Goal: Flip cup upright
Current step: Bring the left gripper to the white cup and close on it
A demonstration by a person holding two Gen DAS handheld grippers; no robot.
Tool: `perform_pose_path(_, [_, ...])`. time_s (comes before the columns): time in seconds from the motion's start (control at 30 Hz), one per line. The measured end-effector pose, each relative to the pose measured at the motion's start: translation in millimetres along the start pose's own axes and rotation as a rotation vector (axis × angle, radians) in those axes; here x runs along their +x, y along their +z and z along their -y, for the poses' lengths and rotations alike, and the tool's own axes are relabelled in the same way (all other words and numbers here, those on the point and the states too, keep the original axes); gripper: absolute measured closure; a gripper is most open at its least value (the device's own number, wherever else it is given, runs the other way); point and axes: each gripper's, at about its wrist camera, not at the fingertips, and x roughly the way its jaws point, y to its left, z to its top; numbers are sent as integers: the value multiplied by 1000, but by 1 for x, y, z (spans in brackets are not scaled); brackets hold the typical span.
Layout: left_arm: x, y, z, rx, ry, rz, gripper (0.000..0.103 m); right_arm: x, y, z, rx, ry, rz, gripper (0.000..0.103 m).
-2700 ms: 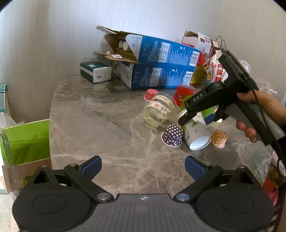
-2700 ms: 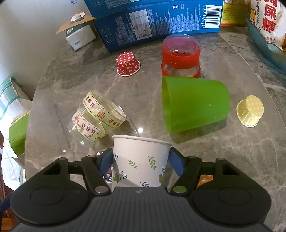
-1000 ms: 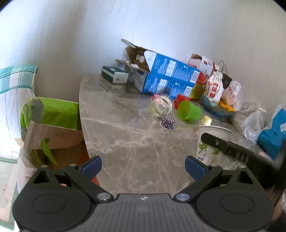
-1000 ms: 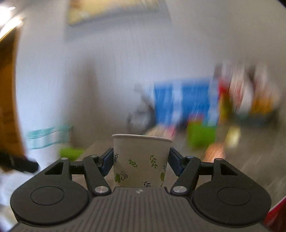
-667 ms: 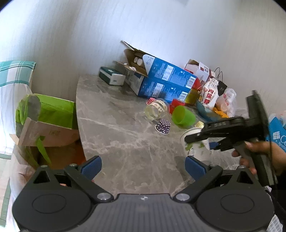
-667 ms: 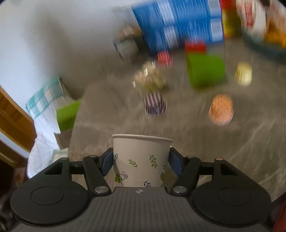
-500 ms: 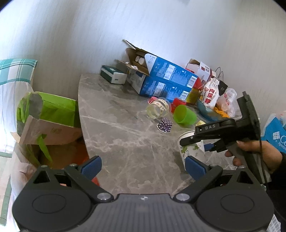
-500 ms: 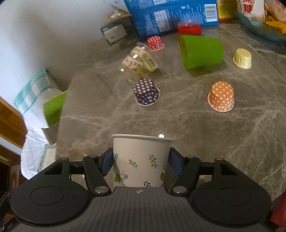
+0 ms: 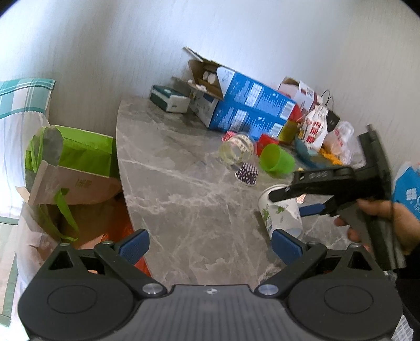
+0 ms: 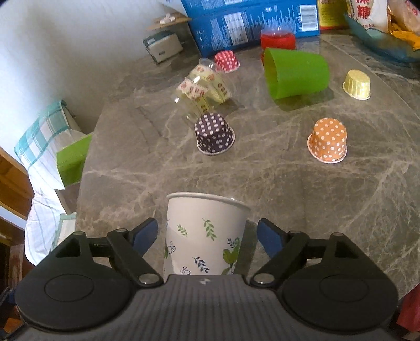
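A white paper cup with green leaf prints (image 10: 204, 236) stands upright, mouth up, on the grey marble table (image 10: 262, 178) near its front edge. My right gripper (image 10: 207, 236) is open, its blue pads a small gap off each side of the cup. The cup also shows in the left wrist view (image 9: 279, 213), with the right gripper (image 9: 302, 202) around it, held by a hand. My left gripper (image 9: 208, 245) is open and empty, above the table's near edge.
A green cup (image 10: 295, 73) and a clear ribbon-wrapped jar (image 10: 202, 90) lie on their sides. Purple (image 10: 214, 133), orange (image 10: 328, 143), yellow (image 10: 357, 84) and red (image 10: 227, 61) cupcake liners sit upside down. Blue boxes (image 10: 249, 23) and a red-lidded jar (image 10: 278, 39) stand behind. A green bag (image 9: 76, 160) is left of the table.
My right gripper brought the cup down upright onto the table and its jaws opened off the cup. The left gripper barely moved.
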Motion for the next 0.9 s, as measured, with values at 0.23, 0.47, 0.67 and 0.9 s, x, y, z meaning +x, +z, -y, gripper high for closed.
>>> perform_pose_path(0.23, [40, 11, 39, 98, -39, -148, 2, -51, -29, 40, 65, 118, 176, 6])
perform_pose_path(0.47, [82, 42, 105, 170, -78, -238, 2, -77, -87, 91, 108, 80, 330, 3])
perform_pose_path(0.67, [137, 61, 140, 171, -45, -394, 4, -72, -105, 105, 88, 112, 316, 3])
perform_pose_path(0.9, [177, 62, 167, 212, 59, -512, 6, -80, -121, 128, 134, 198, 339, 3])
